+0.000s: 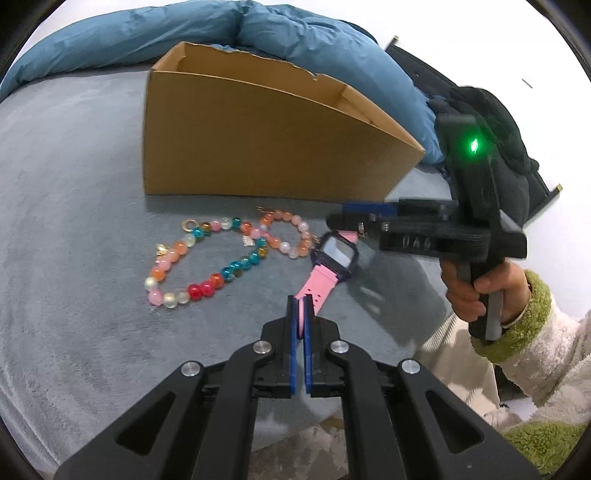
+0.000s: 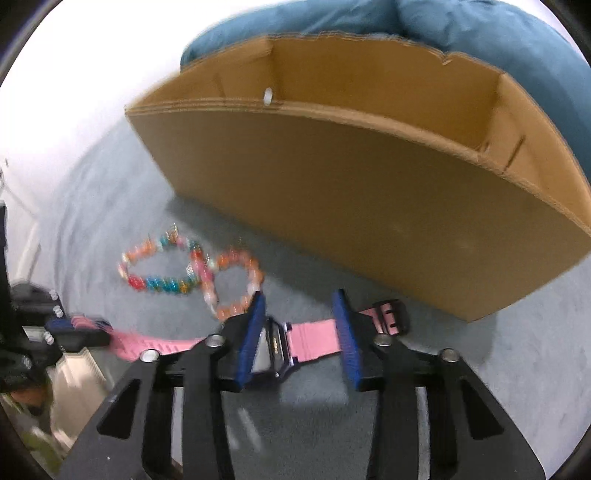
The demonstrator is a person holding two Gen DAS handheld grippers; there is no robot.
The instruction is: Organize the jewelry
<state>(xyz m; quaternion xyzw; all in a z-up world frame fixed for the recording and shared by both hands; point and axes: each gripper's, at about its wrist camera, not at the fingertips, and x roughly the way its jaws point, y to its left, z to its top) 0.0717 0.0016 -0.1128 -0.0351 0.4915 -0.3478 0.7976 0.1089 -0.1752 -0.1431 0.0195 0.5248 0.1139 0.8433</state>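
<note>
A pink watch (image 1: 325, 273) with a dark case lies on the grey bed cover. My left gripper (image 1: 302, 306) is shut on the end of its pink strap. My right gripper (image 2: 301, 308) is open, its jaws on either side of the watch (image 2: 314, 338) near the case; it shows from the side in the left wrist view (image 1: 354, 218). Two bead bracelets lie beside the watch: a multicoloured one (image 1: 201, 258) and an orange-pink one (image 1: 286, 234), overlapping. An open cardboard box (image 1: 266, 136) stands just behind them.
A blue duvet (image 1: 258, 33) is bunched behind the box. Dark clothing (image 1: 509, 147) lies at the right edge of the bed. The grey bed cover (image 1: 74, 229) spreads to the left. The bed's front edge is close under my left gripper.
</note>
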